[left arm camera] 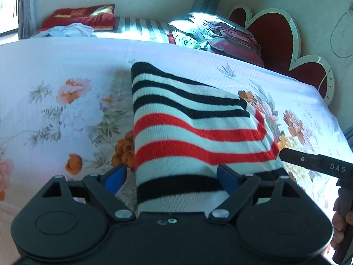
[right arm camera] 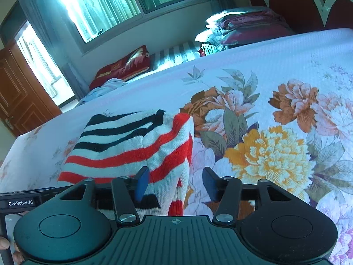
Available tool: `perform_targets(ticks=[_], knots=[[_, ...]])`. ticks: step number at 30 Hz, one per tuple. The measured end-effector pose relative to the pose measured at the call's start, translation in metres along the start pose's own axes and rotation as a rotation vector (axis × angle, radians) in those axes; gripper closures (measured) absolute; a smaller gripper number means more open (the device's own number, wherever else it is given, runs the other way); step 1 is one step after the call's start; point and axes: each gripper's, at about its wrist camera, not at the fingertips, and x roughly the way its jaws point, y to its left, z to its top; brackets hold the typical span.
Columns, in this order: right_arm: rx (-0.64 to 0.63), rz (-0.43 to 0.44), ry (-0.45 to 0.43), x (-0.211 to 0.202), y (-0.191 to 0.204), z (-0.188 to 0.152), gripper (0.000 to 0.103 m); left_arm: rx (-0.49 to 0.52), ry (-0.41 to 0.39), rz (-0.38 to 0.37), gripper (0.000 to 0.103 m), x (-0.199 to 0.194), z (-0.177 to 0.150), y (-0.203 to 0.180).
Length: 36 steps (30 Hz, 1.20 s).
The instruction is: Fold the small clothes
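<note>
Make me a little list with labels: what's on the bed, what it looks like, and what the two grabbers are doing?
garment: striped knit top, white with black and red stripes, folded
lying on: flowered bedspread
left gripper: jaws wide open, either side of the top's near edge, not pressing
right gripper: jaws open over the top's right edge, not pinching it
far side of bed: red cushion, stack of folded bedding

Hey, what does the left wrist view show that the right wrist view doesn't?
Only the left wrist view shows the right tool from outside, its tip at the striped garment's edge. Only the right wrist view shows the wooden door and the window. Both show the garment on the floral bedspread, the red pillow and the pile of bedding.
</note>
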Motion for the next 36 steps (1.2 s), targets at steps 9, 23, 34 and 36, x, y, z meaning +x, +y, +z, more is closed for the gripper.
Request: perform_targets(ticks=[9, 23, 34, 36], knots=[[0.065, 0.045, 0.063, 0.009, -0.008, -0.013, 0.039, -0.047, 0.029, -0.045, 0.01, 0.008, -0.007, 0.004], [0.195, 0.221, 0.113, 0.042, -0.029, -0.007, 0.038, -0.116, 0.059, -0.175, 0.012, 0.034, -0.006, 0.013], [0.169, 0.244, 0.118, 0.05, -0.023, -0.009, 0.06, -0.09, 0.041, -0.145, 0.031, 0.032, -0.002, 0.003], [0.159, 0.224, 0.11, 0.045, -0.017, -0.009, 0.065, -0.087, 0.033, -0.132, 0.04, 0.029, 0.0, -0.001]])
